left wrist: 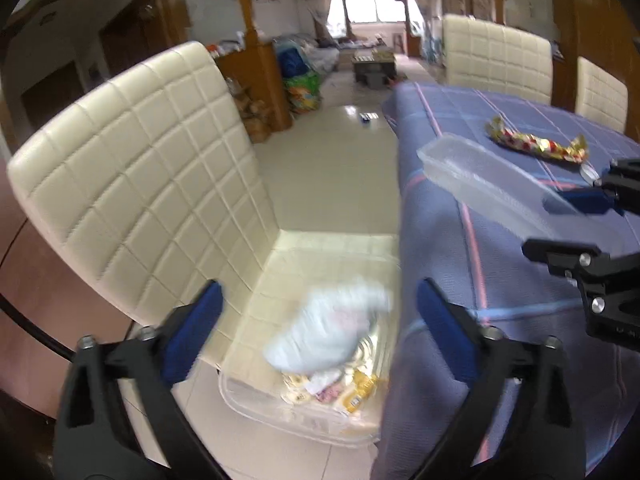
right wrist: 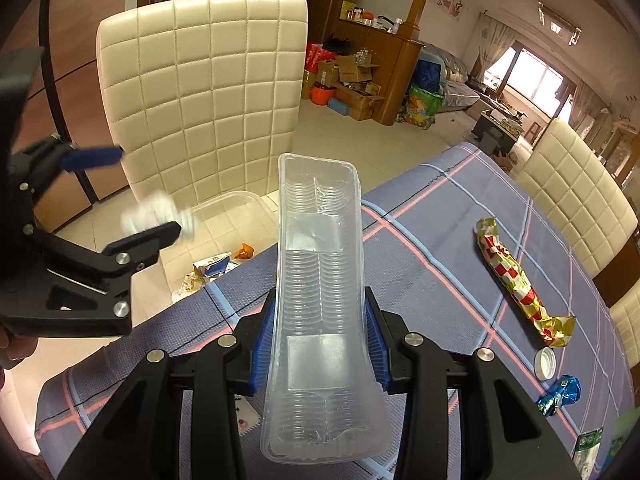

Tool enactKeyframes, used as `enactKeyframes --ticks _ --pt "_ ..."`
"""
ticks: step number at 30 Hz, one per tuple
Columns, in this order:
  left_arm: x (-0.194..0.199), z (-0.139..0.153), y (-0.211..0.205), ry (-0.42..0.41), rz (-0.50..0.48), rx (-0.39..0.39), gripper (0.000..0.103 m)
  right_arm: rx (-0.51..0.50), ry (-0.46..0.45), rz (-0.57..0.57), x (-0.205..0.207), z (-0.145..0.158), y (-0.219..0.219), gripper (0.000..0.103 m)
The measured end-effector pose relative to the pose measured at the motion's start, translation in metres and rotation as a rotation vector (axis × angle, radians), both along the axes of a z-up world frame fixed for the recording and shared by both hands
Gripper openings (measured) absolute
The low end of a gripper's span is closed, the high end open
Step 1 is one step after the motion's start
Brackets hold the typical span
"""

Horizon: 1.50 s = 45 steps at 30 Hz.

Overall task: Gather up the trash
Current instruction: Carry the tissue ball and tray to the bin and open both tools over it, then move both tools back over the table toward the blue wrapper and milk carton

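Left gripper (left wrist: 316, 332) is spread wide, holding nothing. A blurred white wad (left wrist: 332, 328) sits between and beyond its fingers, over the bin (left wrist: 280, 408) on the chair (left wrist: 132, 168); blur hints it's falling, can't tell if it has landed. The bin, below and ahead of this gripper, already holds wrappers.

Right gripper (right wrist: 320, 344) pinches a clear tray (right wrist: 316, 280) across its width near the near end; the tray's long end pokes forward, past the table (right wrist: 440, 240) edge toward the chair.

Right of that gripper, on the cloth: checked wrapper (right wrist: 516, 280), white cap (right wrist: 546, 362), blue foil (right wrist: 560, 394), all untouched.

Risks, my read: the tray is thin and flexy, walls already bowed in by the squeeze, so it could pop out or buckle on the carry. Being long, it may catch the bin rim or bridge it and slide to the floor. The two grippers are near each other over the bin, so a clash is possible.
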<state>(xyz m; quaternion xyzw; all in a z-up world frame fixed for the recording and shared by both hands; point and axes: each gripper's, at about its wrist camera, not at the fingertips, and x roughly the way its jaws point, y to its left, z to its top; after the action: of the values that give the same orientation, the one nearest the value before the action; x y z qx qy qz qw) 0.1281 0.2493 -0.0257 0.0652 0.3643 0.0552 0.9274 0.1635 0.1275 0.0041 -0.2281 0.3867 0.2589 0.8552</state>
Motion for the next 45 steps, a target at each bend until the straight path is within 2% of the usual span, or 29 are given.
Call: enactKeyframes --ticks 5,20,26,27,28,30,36,45 --pt "-0.006 -0.001 0.010 -0.017 0.020 0.039 0.097 -0.008 0.006 0.011 0.002 -0.003 0.009 0.039" --pt "-0.028 0.000 0.060 -0.029 0.122 -0.013 0.097 -0.026 0.019 0.113 -0.009 -0.012 0.063 0.040" --pt "-0.032 -0.001 0.070 -0.031 0.153 -0.030 0.097 0.013 -0.012 0.127 -0.013 -0.006 0.072 0.049" --pt "-0.033 -0.001 0.071 -0.030 0.155 -0.032 0.097 0.009 -0.030 0.126 -0.014 -0.004 0.073 0.054" --pt "-0.033 -0.001 0.071 -0.029 0.160 -0.032 0.097 0.005 -0.045 0.124 -0.015 -0.003 0.073 0.063" --pt "-0.033 -0.001 0.071 -0.027 0.166 -0.033 0.097 0.003 -0.080 0.116 -0.017 0.000 0.071 0.070" --pt "-0.031 0.002 0.063 -0.022 0.150 -0.049 0.097 0.017 -0.067 0.092 -0.014 0.003 0.055 0.070" --pt "-0.029 0.015 0.024 -0.032 0.072 -0.003 0.097 0.034 -0.083 0.042 -0.021 0.011 0.019 0.070"
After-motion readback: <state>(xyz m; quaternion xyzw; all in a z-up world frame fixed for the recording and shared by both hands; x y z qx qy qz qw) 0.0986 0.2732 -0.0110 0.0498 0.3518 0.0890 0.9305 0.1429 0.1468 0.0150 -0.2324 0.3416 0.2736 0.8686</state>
